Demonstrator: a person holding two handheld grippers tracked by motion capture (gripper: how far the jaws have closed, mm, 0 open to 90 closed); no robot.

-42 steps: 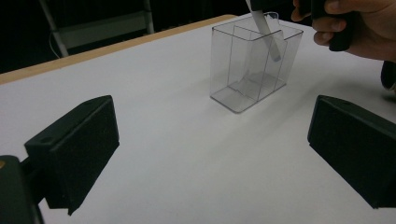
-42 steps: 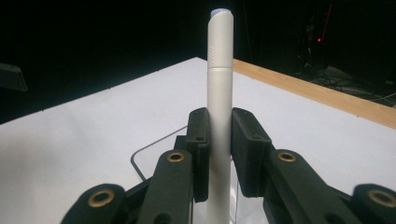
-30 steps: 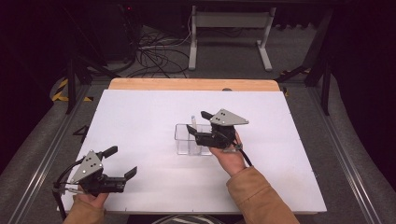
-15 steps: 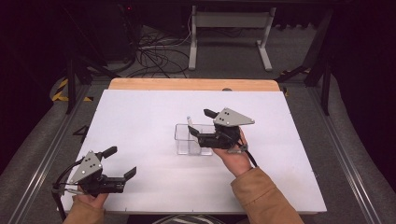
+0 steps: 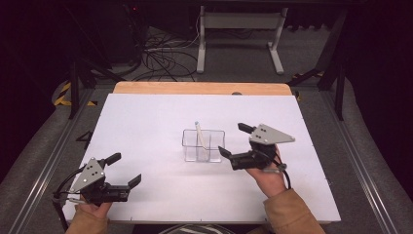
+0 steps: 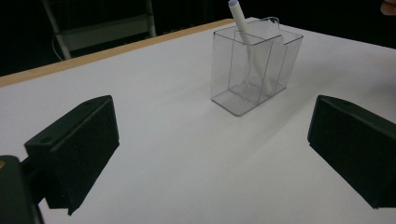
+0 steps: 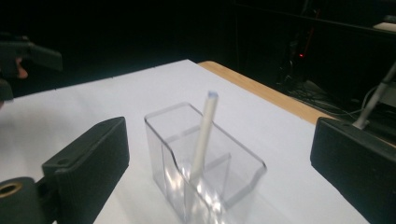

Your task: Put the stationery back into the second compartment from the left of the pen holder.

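- Clear holder (image 5: 203, 145) stands mid-table on the white table (image 5: 146, 122); white pen (image 5: 198, 135) inside it, leaning, tip end up above the rim.
- Pen's long axis: near upright, tilted slightly; in the right gripper view the pen (image 7: 203, 135) sits in a compartment by a divider, exact one hard to tell.
- Right gripper (image 5: 233, 144) just right of the holder, jaws wide, nothing held; holder lies straight ahead between its jaws.
- Left gripper (image 5: 127, 168) well apart from the holder, toward the near-left corner, jaws wide, empty.
- Right hand clearly nearer the holder; any next grab on the pen likely falls to it.
- Surface around the holder: flat white, bare, wooden strip (image 5: 195, 88) at far edge.
- Beyond the holder: dark room, cables (image 5: 160, 53), metal stand legs (image 5: 238, 29) on floor.
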